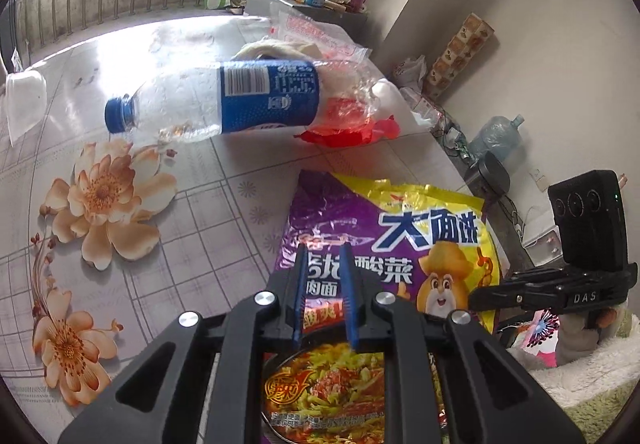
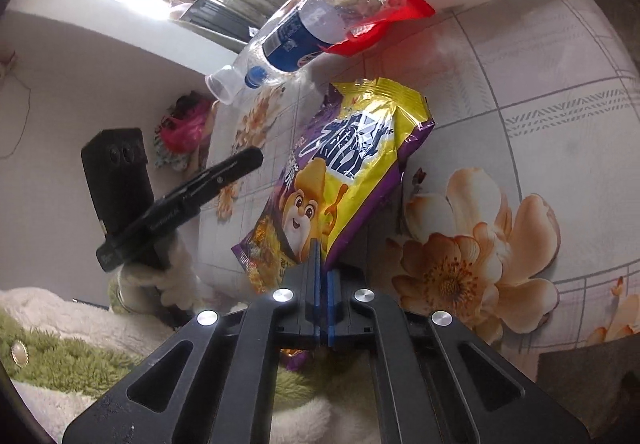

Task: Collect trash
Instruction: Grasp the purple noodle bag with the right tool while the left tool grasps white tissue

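Observation:
A purple and yellow instant noodle packet (image 1: 384,244) lies on the flowered table; it also shows in the right wrist view (image 2: 344,172). My left gripper (image 1: 325,248) hovers over it with its blue pads a little apart, holding nothing. My right gripper (image 2: 322,256) is shut on the packet's near edge. An empty plastic bottle (image 1: 224,100) with a blue label and cap lies on its side beyond the packet; it also shows in the right wrist view (image 2: 296,32). Crumpled red and clear plastic wrappers (image 1: 344,124) lie by the bottle's base.
White tissue (image 1: 24,100) lies at the table's far left. A white cloth (image 1: 280,48) lies behind the bottle. The table's right edge (image 1: 448,160) drops to a floor with a water jug (image 1: 496,136). A fluffy green and white cushion (image 2: 72,344) lies below.

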{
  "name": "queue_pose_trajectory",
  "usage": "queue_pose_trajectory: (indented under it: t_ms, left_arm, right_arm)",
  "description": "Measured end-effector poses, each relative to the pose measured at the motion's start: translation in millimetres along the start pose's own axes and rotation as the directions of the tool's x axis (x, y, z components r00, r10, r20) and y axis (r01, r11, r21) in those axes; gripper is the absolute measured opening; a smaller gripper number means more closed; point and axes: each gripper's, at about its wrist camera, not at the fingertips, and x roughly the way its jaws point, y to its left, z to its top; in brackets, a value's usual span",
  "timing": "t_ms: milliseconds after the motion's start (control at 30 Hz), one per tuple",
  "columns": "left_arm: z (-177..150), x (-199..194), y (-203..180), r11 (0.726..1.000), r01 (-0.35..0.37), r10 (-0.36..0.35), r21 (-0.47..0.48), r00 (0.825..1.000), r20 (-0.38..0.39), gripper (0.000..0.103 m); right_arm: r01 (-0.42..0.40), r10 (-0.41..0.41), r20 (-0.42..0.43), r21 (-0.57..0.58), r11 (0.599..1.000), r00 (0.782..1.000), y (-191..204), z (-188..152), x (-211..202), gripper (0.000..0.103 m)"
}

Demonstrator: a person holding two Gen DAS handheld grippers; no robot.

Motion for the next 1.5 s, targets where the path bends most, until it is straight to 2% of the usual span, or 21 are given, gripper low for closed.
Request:
queue_pose_trajectory:
  t_ms: [100,200,333,500,600,700,867,1067,1267,1400,1467,1500]
  left_arm:
    - [13.1,-6.0,-13.1,0.999,0.012,-0.013,0.046,0.999,0.039,0.015]
    - [29.5,-4.1,-27.0,0.996,0.022,-0.028,0.092,0.997,0.066,0.015]
    - [53.5,3.0,-44.7,0.988,0.038,-0.053,0.147,0.994,0.099,0.015]
    - [84.9,10.0,-66.0,0.979,0.055,-0.081,0.196,0.988,0.128,0.015]
    - [103.8,21.4,-75.3,0.978,0.07,-0.094,0.198,0.989,0.112,0.015]
    - [123.5,37.5,-85.0,0.974,0.081,-0.102,0.211,0.991,0.09,0.015]
    - [158.7,76.8,-96.4,0.972,0.09,-0.095,0.217,0.995,0.015,0.015]
    - [174.2,122.9,-96.0,0.973,-0.006,0.023,0.231,0.997,-0.068,0.02]
    - [178.8,151.9,-87.9,0.981,-0.008,0.032,0.192,0.992,-0.122,0.022]
    - [179.0,162.3,-89.9,0.972,-0.034,0.06,0.234,0.993,-0.106,0.022]
    - [178.1,162.0,-91.4,0.967,-0.035,0.06,0.253,0.994,-0.09,0.019]
    - [178.1,161.8,-92.3,0.964,-0.032,0.057,0.264,0.994,-0.089,0.012]
  right_arm:
    - [0.014,-0.012,0.07,-0.04,0.999,0.997,4.6,-4.6,-19.9,0.0]
    - [0.049,-0.04,0.165,-0.05,0.998,0.986,-1.3,-6.0,-49.2,0.0]
    - [0.067,-0.052,0.287,-0.041,0.997,0.957,-13.1,-3.5,-92.7,0.0]
    - [0.086,-0.062,0.374,-0.048,0.995,0.925,-20.3,-9.5,-129.7,0.0]
    - [0.062,-0.057,0.45,0.003,0.998,0.891,-36.9,-9.0,-151.1,0.0]
    - [0.081,-0.096,0.511,0.051,0.995,0.854,-58.3,-3.5,-173.3,0.0]
    - [0.092,-0.121,0.561,0.08,0.993,0.819,-79.8,15.4,-176.3,0.0]
    - [0.084,-0.128,0.562,0.102,0.991,0.817,-94.2,36.4,-161.0,0.0]
    - [0.075,-0.125,0.562,0.111,0.991,0.818,-102.9,35.6,-168.3,0.0]
    - [0.07,-0.131,0.556,0.129,0.989,0.821,-105.7,29.7,-168.2,0.0]
    - [0.068,-0.133,0.56,0.135,0.988,0.818,-106.0,29.2,-168.6,0.0]
    - [0.068,-0.134,0.563,0.136,0.988,0.816,-104.8,29.0,-170.3,0.0]
